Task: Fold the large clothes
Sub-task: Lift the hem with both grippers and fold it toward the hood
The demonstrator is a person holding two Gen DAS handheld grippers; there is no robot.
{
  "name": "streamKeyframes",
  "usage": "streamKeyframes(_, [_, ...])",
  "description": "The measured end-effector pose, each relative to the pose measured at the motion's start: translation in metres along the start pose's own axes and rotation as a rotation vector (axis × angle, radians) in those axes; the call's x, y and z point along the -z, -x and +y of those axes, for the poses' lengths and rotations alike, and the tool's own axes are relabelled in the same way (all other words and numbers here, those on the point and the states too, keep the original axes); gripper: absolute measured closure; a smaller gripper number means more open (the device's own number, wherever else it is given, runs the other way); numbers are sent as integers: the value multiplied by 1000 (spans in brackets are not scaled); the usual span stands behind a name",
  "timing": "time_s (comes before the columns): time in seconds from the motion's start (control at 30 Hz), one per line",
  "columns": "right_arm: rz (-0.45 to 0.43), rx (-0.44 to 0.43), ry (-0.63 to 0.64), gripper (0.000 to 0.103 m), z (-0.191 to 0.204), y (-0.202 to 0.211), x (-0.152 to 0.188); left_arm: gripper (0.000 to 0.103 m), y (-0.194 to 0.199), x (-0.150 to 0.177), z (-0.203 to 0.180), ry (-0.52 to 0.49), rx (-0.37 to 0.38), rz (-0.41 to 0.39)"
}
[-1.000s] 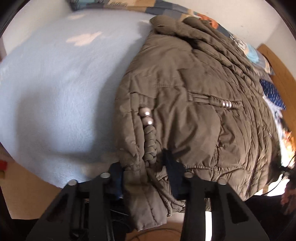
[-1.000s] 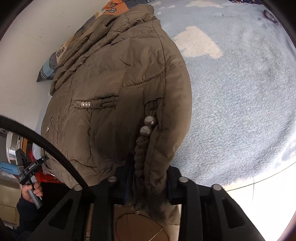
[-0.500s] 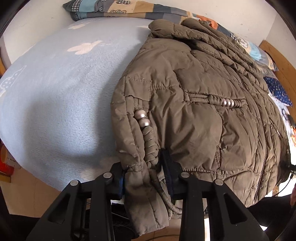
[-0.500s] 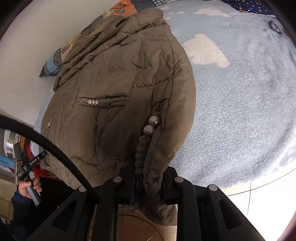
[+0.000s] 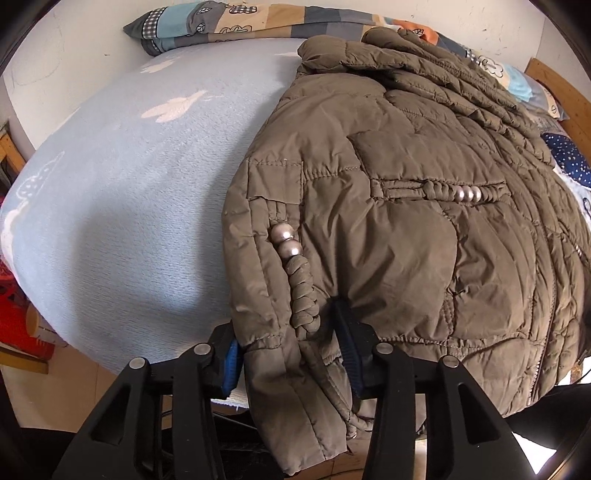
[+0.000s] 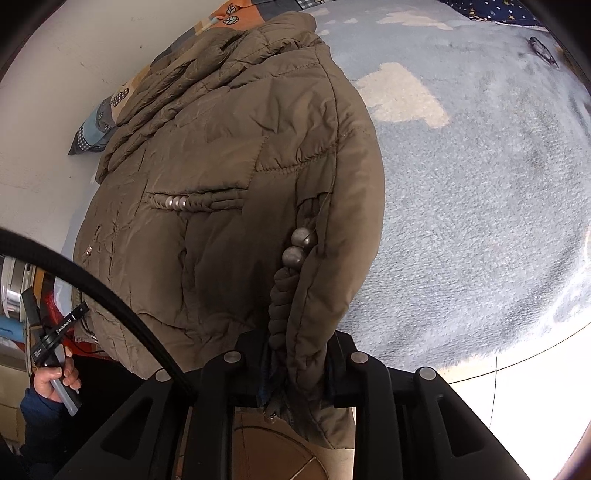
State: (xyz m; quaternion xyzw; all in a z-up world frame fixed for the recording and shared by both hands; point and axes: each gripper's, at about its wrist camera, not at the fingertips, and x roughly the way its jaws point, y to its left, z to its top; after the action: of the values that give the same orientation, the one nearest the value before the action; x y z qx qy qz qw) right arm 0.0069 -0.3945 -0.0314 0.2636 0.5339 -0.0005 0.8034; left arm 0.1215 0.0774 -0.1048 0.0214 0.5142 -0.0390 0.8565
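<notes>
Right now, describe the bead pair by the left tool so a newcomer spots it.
On the blue bed lies a brown puffer jacket. On its near left edge, a braided cord carries two silver beads, stacked along the cord; the pocket's three beads run sideways.

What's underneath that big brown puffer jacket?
The jacket lies on a light blue fleece blanket with pale shapes. A patchwork quilt peeks out behind its collar. Whatever sits directly beneath the jacket is covered.
</notes>
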Motion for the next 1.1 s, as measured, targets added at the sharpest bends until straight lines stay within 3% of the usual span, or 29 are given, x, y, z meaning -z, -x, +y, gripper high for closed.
streamKeyframes(0.3, [-51, 44, 89, 87, 18, 11, 2, 82, 16, -2, -13, -55, -6, -49])
streamKeyframes(0.47, [-167, -63, 106, 88, 28, 45, 5, 83, 43, -6, -10, -36, 10, -114])
streamKeyframes(0.67, [-315, -188, 119, 89, 37, 82, 9, 83, 90, -10, -9, -47, 53, -275])
streamKeyframes(1.1, [-406, -279, 116, 89, 49, 106, 9, 83, 115, -34, 4, -16, 91, -294])
